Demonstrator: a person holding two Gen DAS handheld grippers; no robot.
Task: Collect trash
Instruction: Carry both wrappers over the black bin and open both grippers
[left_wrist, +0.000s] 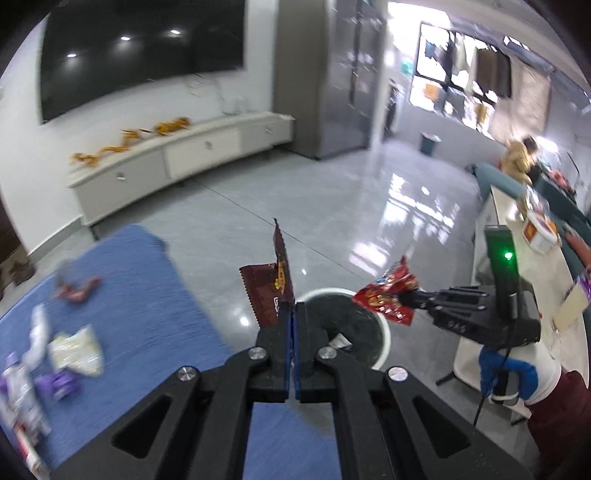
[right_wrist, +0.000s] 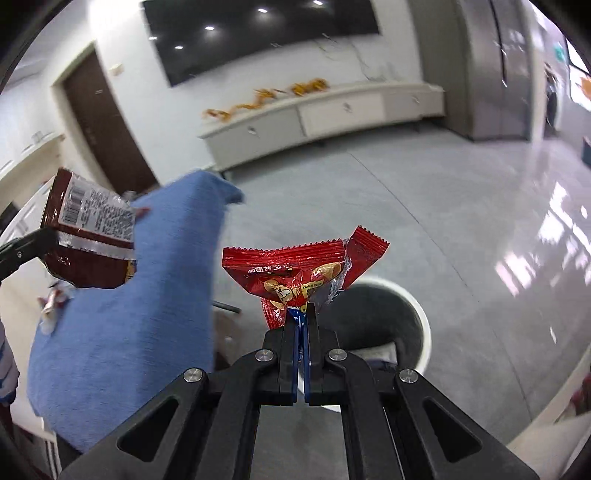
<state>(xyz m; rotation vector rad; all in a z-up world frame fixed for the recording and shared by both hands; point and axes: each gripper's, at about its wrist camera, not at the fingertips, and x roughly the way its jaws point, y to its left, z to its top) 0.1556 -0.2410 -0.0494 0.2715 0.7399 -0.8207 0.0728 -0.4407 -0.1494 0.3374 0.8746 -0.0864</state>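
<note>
My left gripper (left_wrist: 294, 306) is shut on a dark brown snack wrapper (left_wrist: 271, 286), which stands up from the fingertips just above the white-rimmed trash bin (left_wrist: 384, 338). My right gripper (right_wrist: 302, 310) is shut on a crumpled red snack wrapper (right_wrist: 295, 269), held over the near-left side of the same bin (right_wrist: 424, 325). In the left wrist view the right gripper (left_wrist: 410, 297) comes in from the right with the red wrapper (left_wrist: 388, 295) over the bin's rim. In the right wrist view the brown wrapper (right_wrist: 88, 236) shows at the far left.
A blue cloth-covered table (left_wrist: 129, 295) carries more trash: a red wrapper (left_wrist: 77, 290), a white-yellow packet (left_wrist: 75, 350) and purple packets (left_wrist: 61, 382). A white table (left_wrist: 524, 280) with boxes stands at the right. A low white cabinet (left_wrist: 184, 155) lines the far wall across grey tiled floor.
</note>
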